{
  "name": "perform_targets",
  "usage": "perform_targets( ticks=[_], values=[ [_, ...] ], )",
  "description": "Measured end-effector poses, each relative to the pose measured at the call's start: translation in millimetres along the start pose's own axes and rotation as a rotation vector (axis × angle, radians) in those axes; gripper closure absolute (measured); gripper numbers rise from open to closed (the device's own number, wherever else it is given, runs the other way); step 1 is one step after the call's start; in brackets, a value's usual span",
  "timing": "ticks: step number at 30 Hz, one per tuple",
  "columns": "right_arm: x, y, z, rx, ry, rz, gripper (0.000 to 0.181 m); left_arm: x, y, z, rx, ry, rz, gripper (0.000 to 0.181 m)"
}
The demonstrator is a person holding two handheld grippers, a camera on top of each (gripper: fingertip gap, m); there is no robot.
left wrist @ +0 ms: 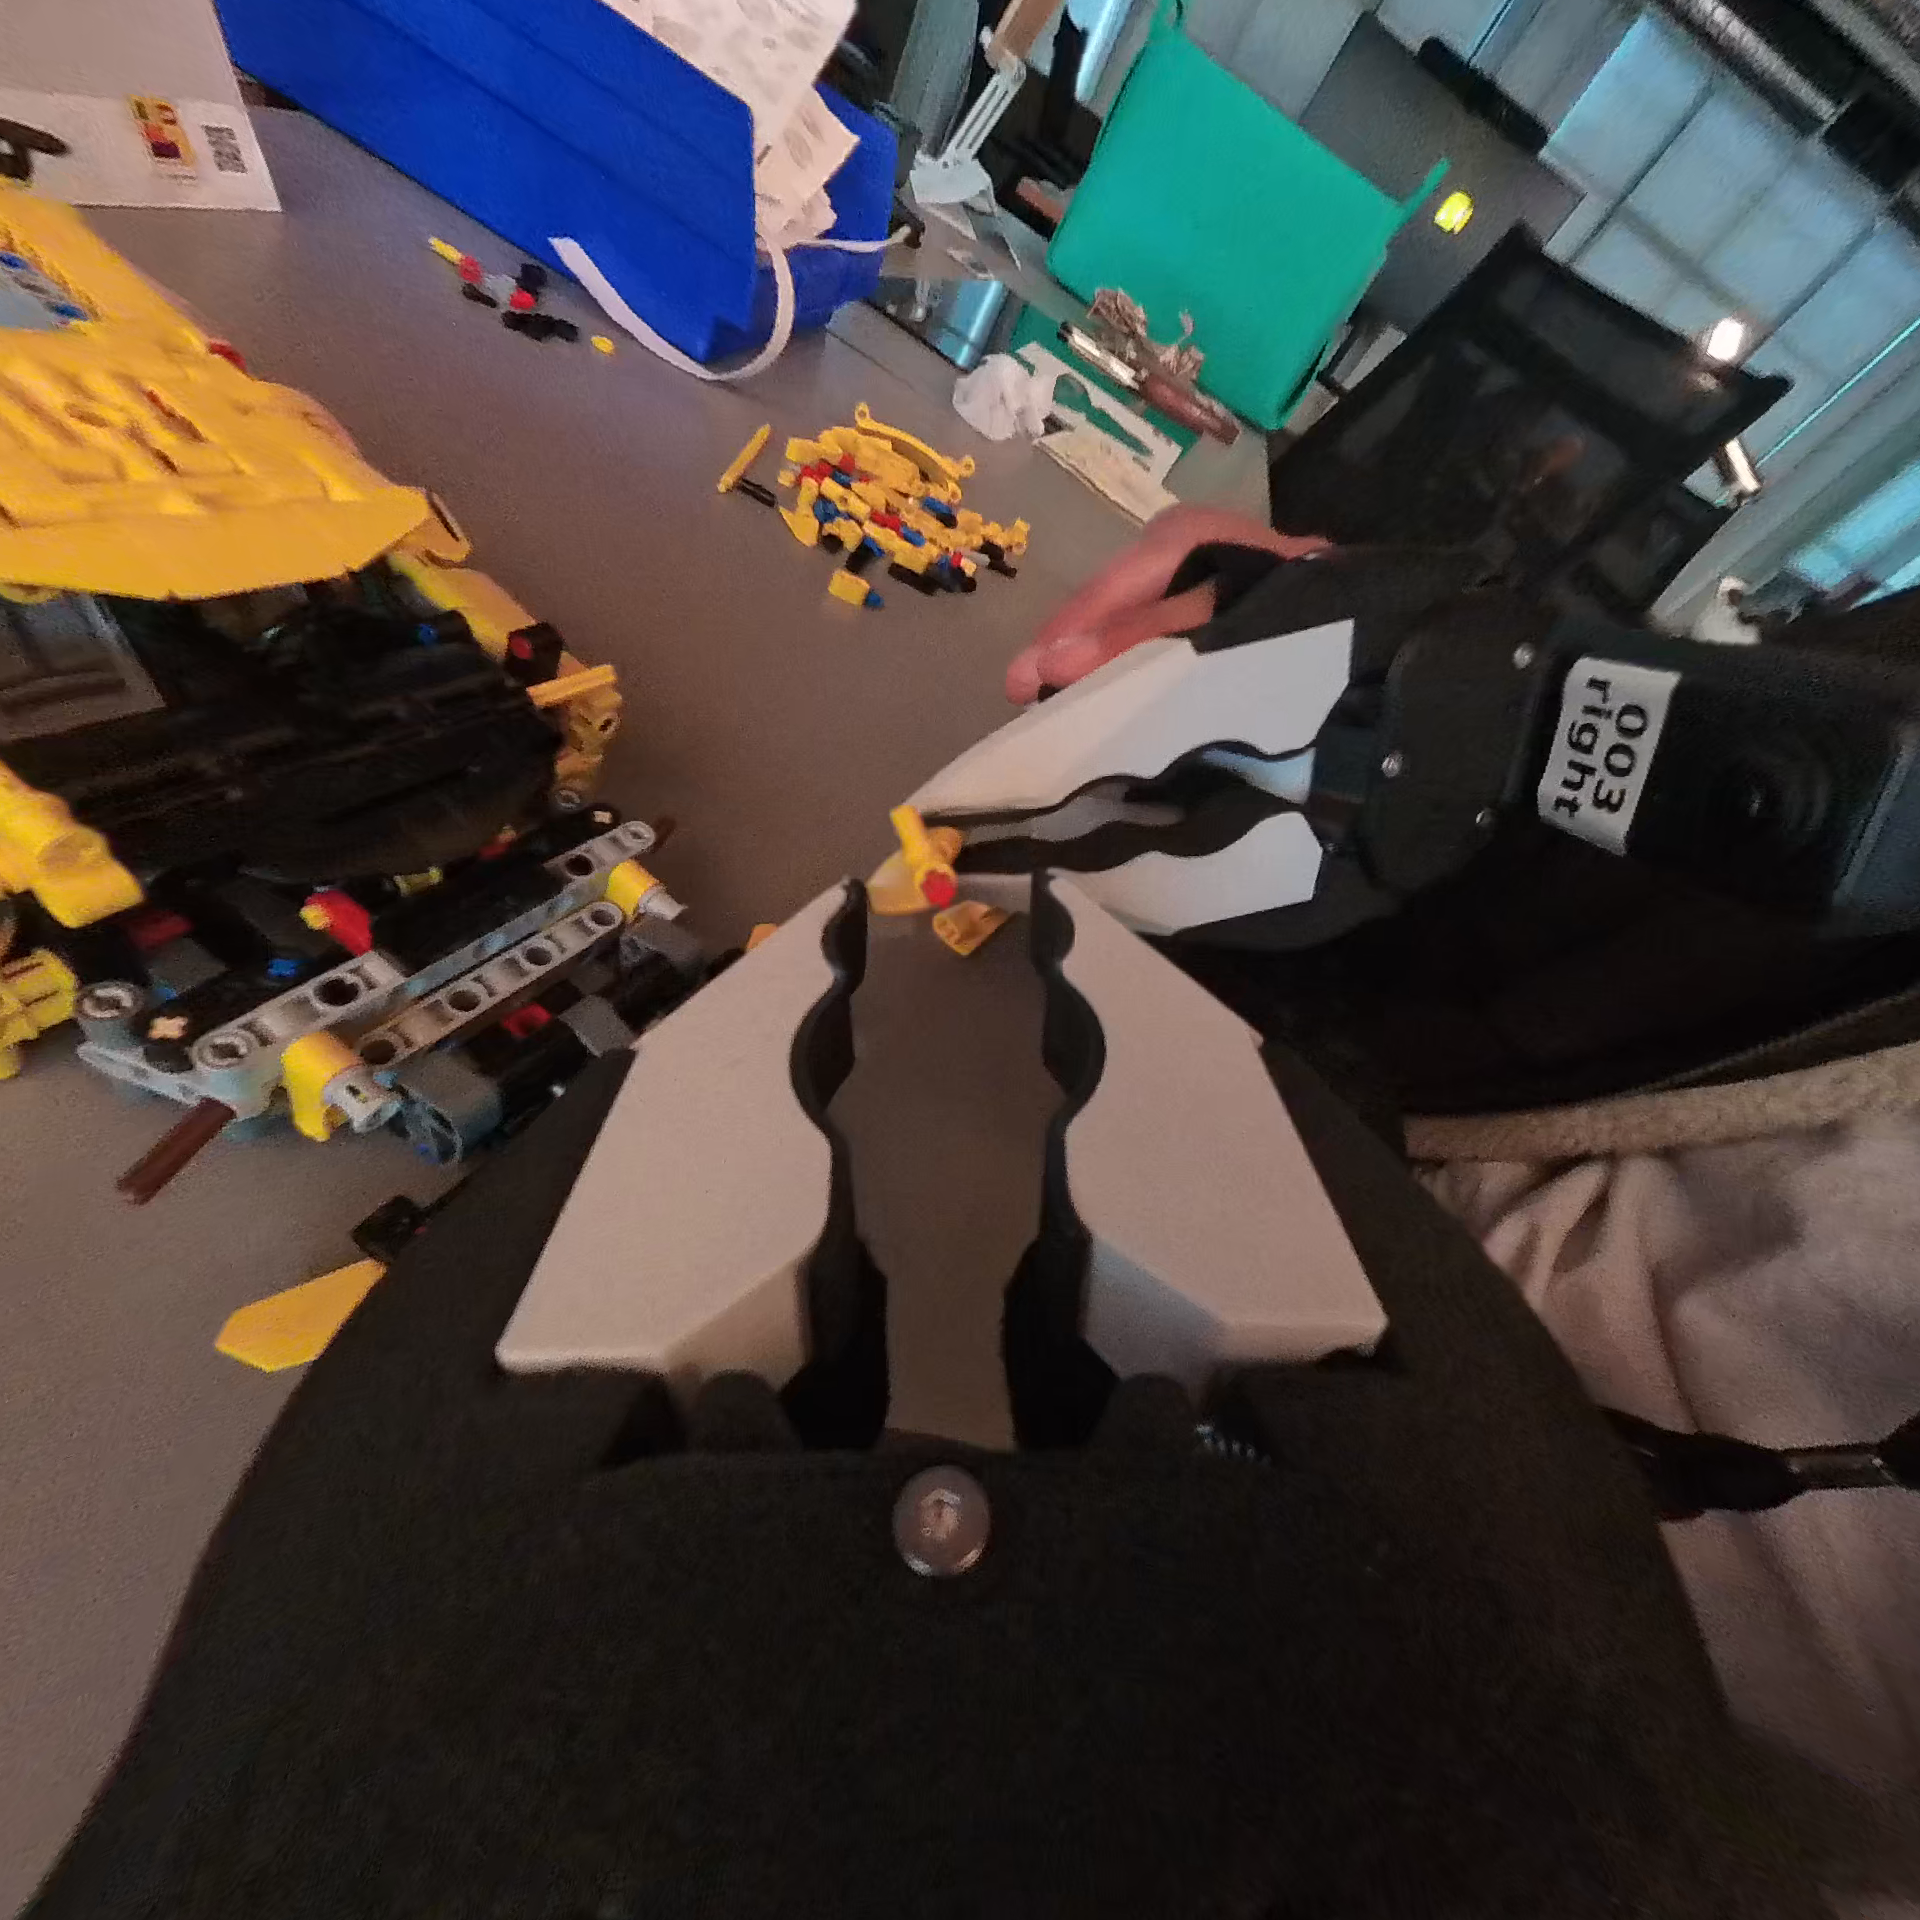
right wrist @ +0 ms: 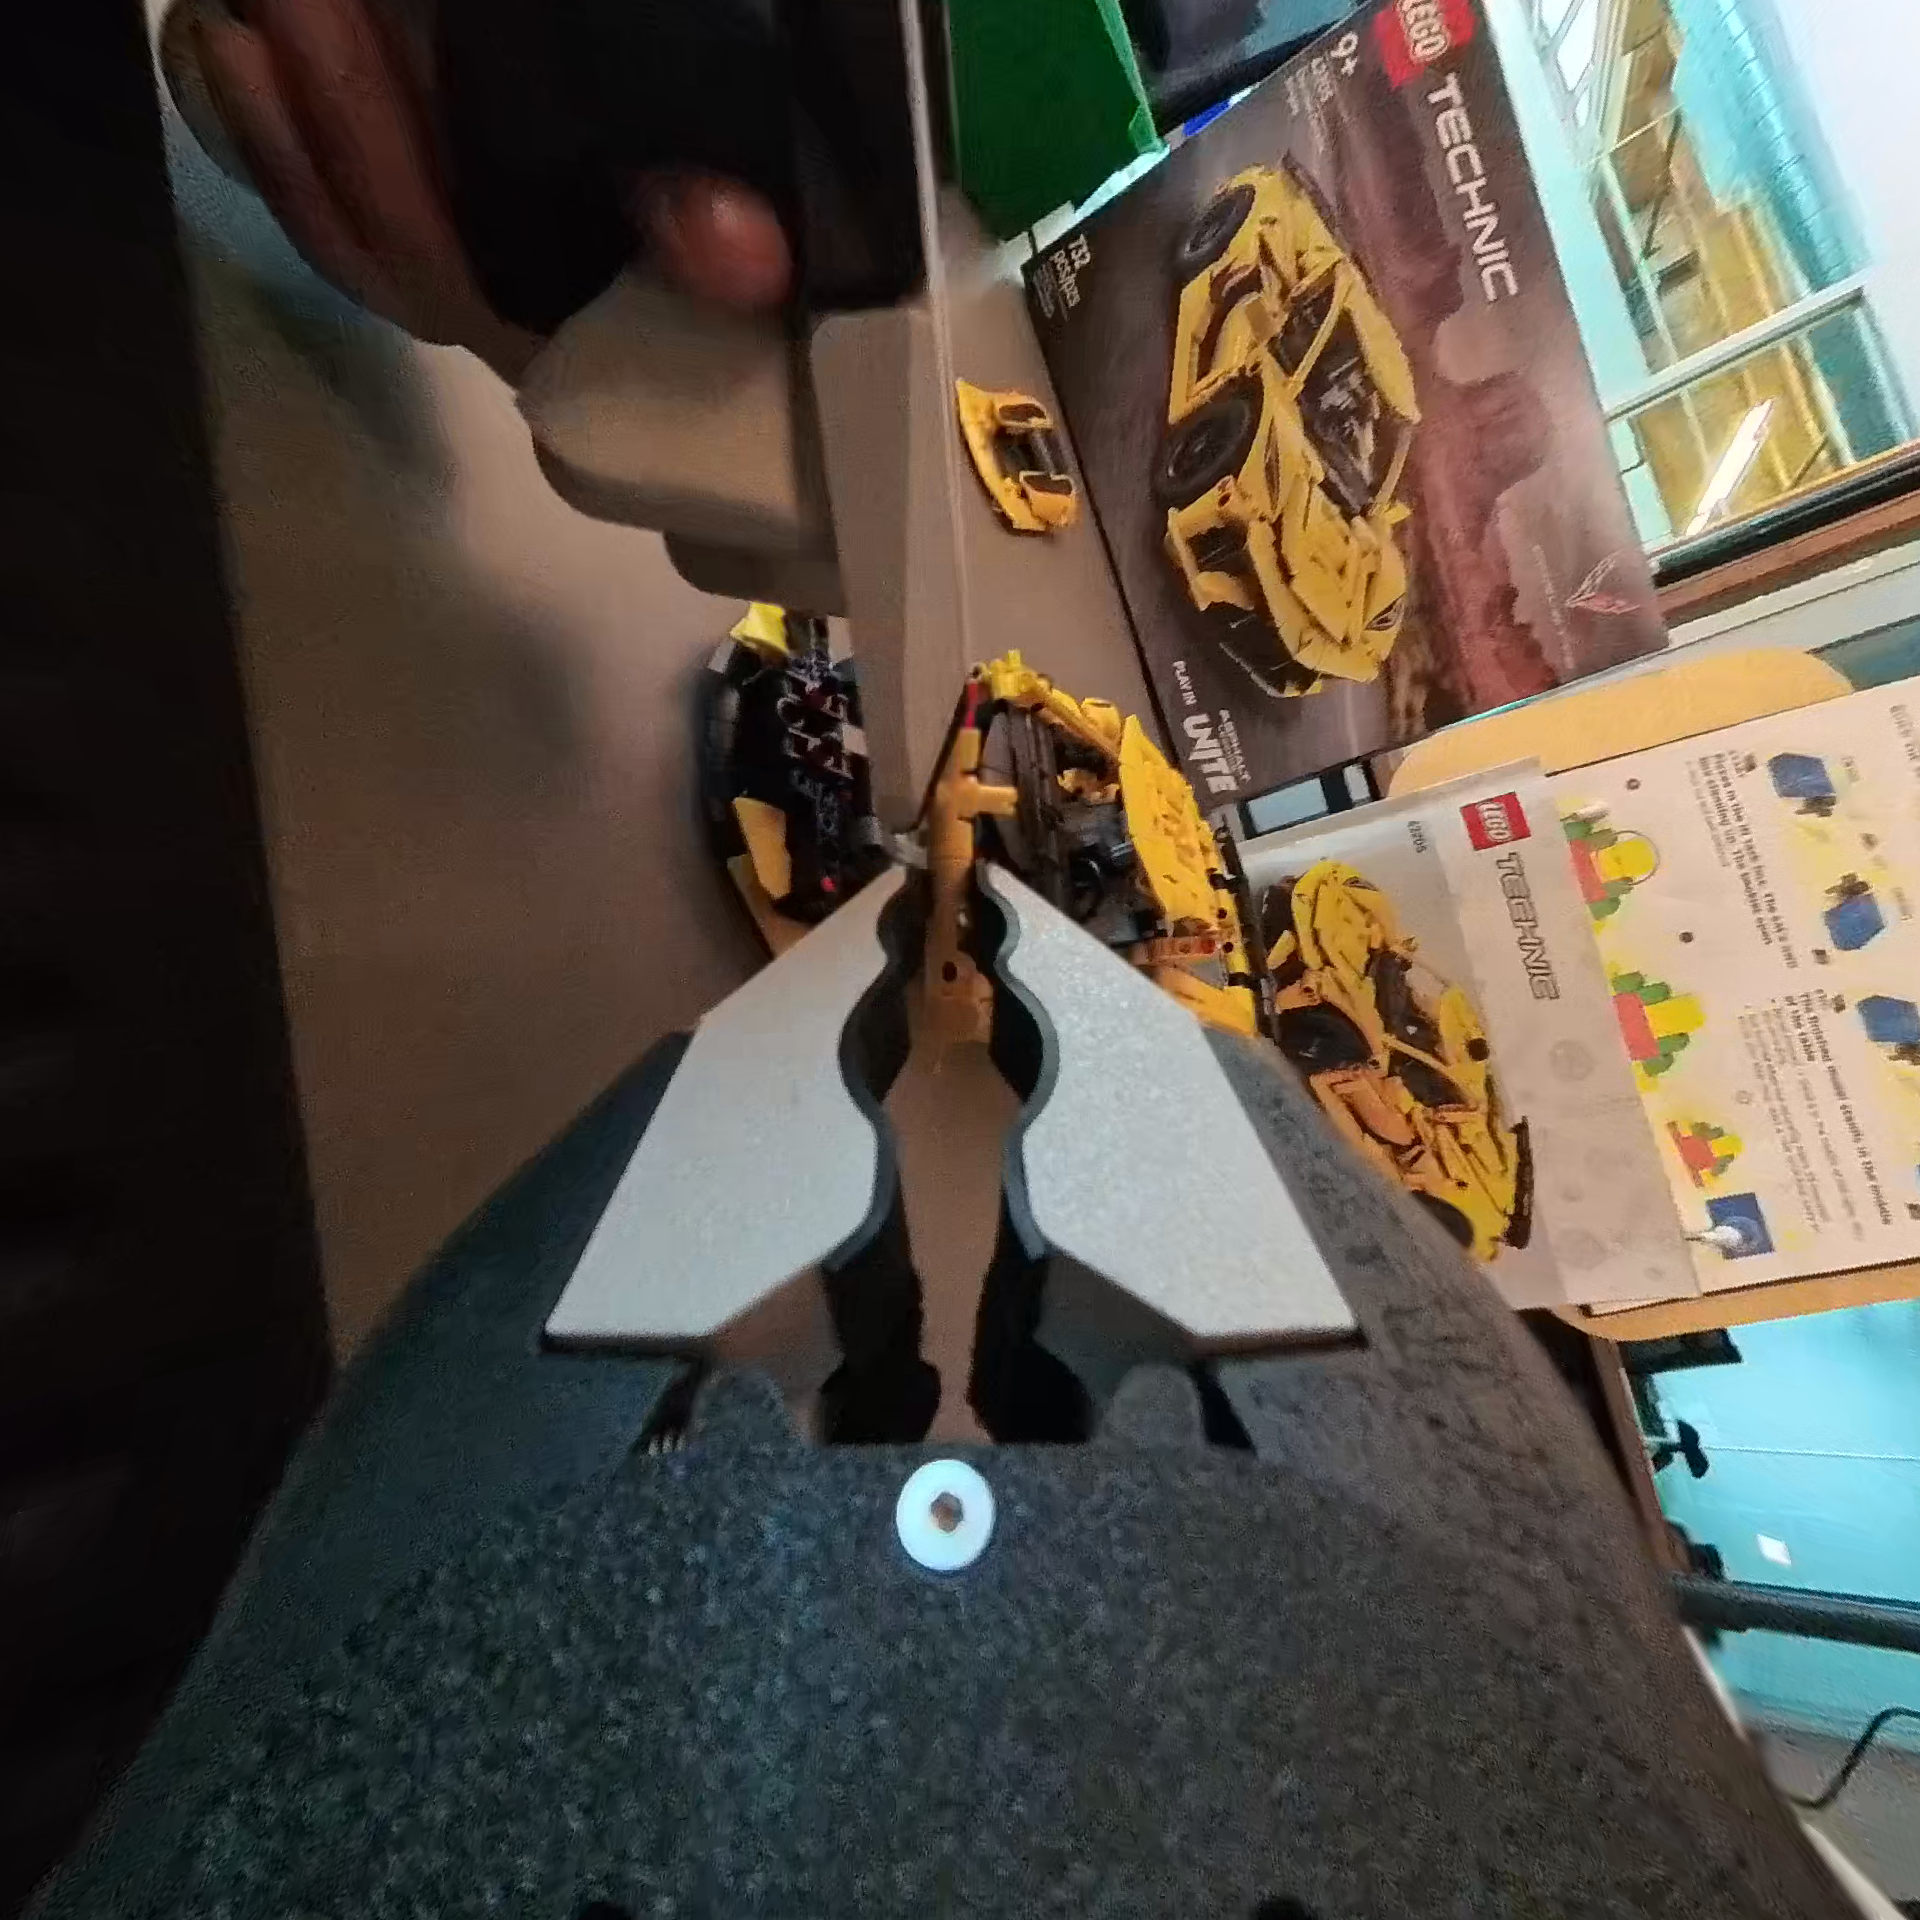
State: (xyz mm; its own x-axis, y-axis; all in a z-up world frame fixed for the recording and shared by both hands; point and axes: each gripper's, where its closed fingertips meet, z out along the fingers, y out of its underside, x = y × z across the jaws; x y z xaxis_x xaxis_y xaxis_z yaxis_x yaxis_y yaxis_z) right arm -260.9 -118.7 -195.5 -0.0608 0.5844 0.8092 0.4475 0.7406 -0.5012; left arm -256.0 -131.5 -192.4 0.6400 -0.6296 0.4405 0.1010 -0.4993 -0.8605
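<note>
My left gripper (left wrist: 945,894) is open and empty, its tips low over the grey table (left wrist: 665,436). A small yellow piece (left wrist: 971,925) lies on the table just ahead of its tips. My right gripper (left wrist: 925,831) comes in from the right, turned on its side, and is shut on a yellow brick part with a red pin (left wrist: 916,857). In the right wrist view my right gripper (right wrist: 943,878) clamps that long yellow part (right wrist: 951,935), with the left gripper's fingers (right wrist: 707,447) at the upper left.
A partly built yellow and black brick car (left wrist: 260,665) stands at the left; it also shows in the right wrist view (right wrist: 1101,810). A pile of loose pieces (left wrist: 894,509), a blue bag (left wrist: 540,135), a green bag (left wrist: 1216,229), the set's box (right wrist: 1351,364) and a booklet (right wrist: 1455,987) surround it. Both grippers' tips are close together, under 4 cm apart.
</note>
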Motion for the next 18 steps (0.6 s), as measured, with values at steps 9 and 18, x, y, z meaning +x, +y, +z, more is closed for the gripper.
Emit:
perform_targets(
  ticks=[9,18],
  values=[
    [6.2,-10.6,-4.5,0.056,0.042,-0.012,0.174,3.4,-6.0,-0.3,0.032,-0.014,0.047,0.164],
    [2.4,-10.4,-3.5,0.057,0.029,-0.031,0.175,2.4,-4.3,-0.3,0.024,0.008,0.0,0.164]
  ],
)
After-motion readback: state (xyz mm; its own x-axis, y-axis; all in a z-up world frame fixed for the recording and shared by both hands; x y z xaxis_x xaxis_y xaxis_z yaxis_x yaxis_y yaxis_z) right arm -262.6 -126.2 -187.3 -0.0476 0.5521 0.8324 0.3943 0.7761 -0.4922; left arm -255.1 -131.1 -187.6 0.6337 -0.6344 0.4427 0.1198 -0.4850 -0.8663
